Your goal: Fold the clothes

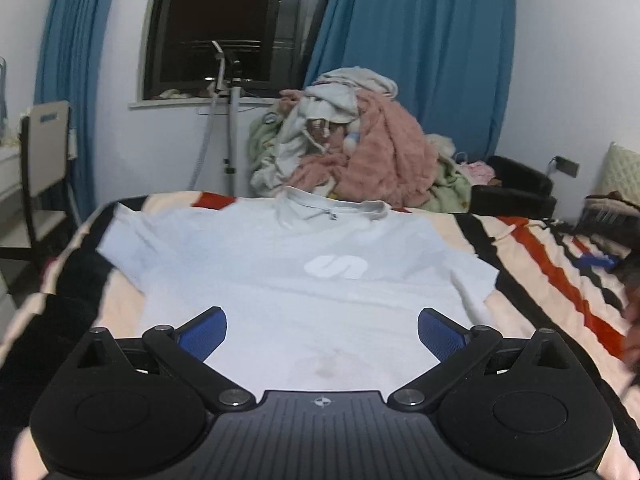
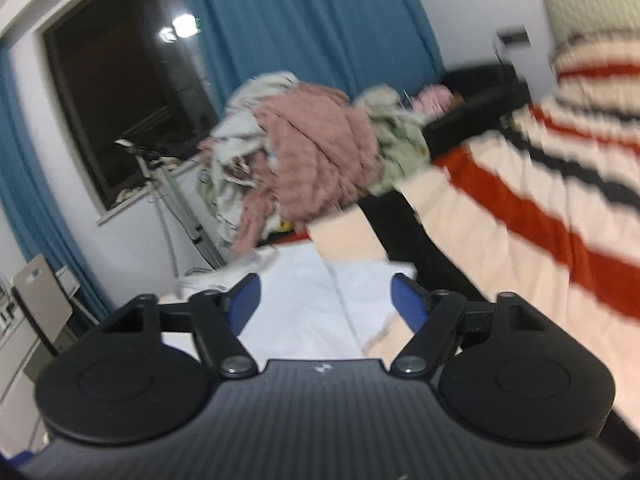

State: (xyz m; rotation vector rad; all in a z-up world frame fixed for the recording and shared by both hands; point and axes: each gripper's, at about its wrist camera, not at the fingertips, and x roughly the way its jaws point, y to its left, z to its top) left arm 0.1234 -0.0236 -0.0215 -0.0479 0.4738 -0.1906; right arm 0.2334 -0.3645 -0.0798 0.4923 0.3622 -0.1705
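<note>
Honestly, with the pale blue T-shirt [image 1: 288, 280] spread flat mid-bed and both the left gripper [image 1: 322, 330] and right gripper [image 2: 325, 300] wide open, holding nothing, a careless pinch could snag the striped bedspread [image 1: 560, 264] underneath too

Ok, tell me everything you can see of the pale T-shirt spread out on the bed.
The pale blue-white short-sleeved T-shirt looks like soft cotton. It lies flat, front up, on the striped red, black and cream bedspread, both sleeves spread, ribbed collar at the far end, hem nearest the camera. A white logo sits mid-chest; a faint stain shows near the hem. The open left gripper is over the hem.
</note>
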